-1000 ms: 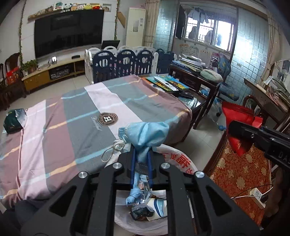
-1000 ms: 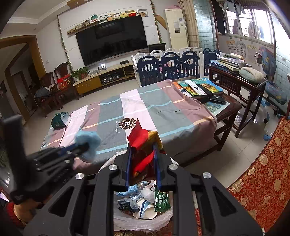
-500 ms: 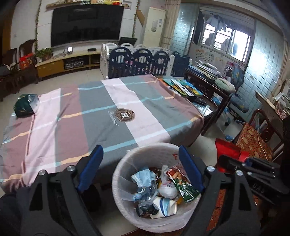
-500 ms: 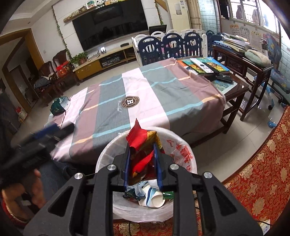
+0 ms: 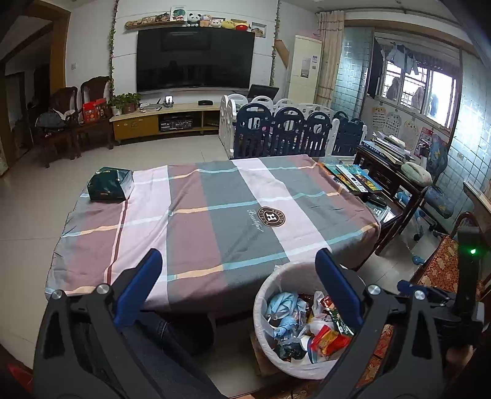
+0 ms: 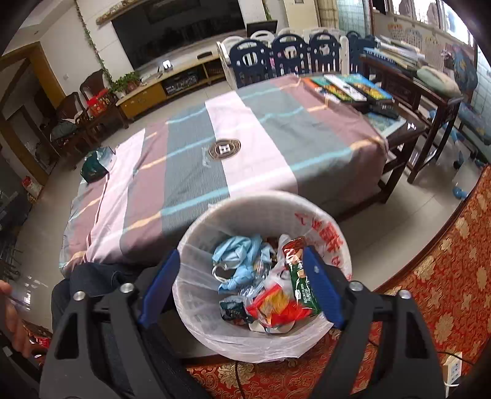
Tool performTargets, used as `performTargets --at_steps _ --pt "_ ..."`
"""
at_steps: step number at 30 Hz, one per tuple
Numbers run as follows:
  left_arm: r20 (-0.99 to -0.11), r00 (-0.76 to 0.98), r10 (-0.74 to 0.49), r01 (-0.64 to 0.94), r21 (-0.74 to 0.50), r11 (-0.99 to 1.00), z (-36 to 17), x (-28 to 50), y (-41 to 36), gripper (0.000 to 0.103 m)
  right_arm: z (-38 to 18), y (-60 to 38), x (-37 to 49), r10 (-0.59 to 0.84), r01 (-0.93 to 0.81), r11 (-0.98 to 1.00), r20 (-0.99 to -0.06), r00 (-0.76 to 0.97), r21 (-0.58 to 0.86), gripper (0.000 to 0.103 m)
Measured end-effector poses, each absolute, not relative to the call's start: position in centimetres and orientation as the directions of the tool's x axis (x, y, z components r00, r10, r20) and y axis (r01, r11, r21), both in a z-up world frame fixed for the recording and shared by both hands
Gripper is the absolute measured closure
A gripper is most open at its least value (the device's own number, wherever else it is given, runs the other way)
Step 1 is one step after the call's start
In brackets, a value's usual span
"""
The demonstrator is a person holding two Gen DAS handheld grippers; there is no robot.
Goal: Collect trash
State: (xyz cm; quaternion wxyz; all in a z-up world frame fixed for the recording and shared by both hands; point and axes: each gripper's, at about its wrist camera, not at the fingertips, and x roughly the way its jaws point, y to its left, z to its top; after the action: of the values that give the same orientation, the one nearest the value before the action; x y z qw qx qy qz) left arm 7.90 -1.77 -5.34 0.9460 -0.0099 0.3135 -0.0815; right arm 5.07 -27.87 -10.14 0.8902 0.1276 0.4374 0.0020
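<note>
While both grippers gape empty, red wrapper [image 6: 277, 310] in trash bin [image 6: 334, 245], striped table [image 5: 214, 214] behind

A large dark television [image 5: 195, 60] hangs on the white wall above a low wooden media unit [image 5: 165, 121], with plush toys [image 5: 211, 23] lined on a shelf over it. Pale floor tiles [image 5: 36, 196] surround a table under a striped cloth [image 5: 214, 211]; daylight enters through barred windows [image 5: 420, 89] on the right, beside a blue-and-white playpen fence [image 5: 294, 129]
</note>
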Motion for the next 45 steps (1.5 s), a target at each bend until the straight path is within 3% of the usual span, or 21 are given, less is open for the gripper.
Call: performTargets --at_steps 6,17,28,45 --pt "-0.566 0.812 -0.143 0.141 -0.047 0.989 -4.1 5.8 -0.9 0.004 -4.8 -26.5 2.7 0.078 0.036 0.986 -0.650 0.756 0.160 0.004" --pt "-0.468 0.877 -0.112 0.101 -0.049 0.994 -0.5 1.9 0.6 0.003 0.7 -23.9 -0.5 0.150 -0.091 0.986 -0.488 0.860 0.143 0.003" --pt "-0.454 0.885 -0.101 0.083 -0.058 0.995 0.7 0.9 1.1 0.003 0.9 -21.6 -1.2 -0.003 -0.019 0.999 -0.467 0.884 -0.042 0.003" --pt "-0.466 0.877 -0.119 0.102 -0.063 0.993 0.6 1.0 1.0 0.003 0.7 -21.9 -0.6 0.050 -0.048 0.999 -0.505 0.862 0.018 0.003"
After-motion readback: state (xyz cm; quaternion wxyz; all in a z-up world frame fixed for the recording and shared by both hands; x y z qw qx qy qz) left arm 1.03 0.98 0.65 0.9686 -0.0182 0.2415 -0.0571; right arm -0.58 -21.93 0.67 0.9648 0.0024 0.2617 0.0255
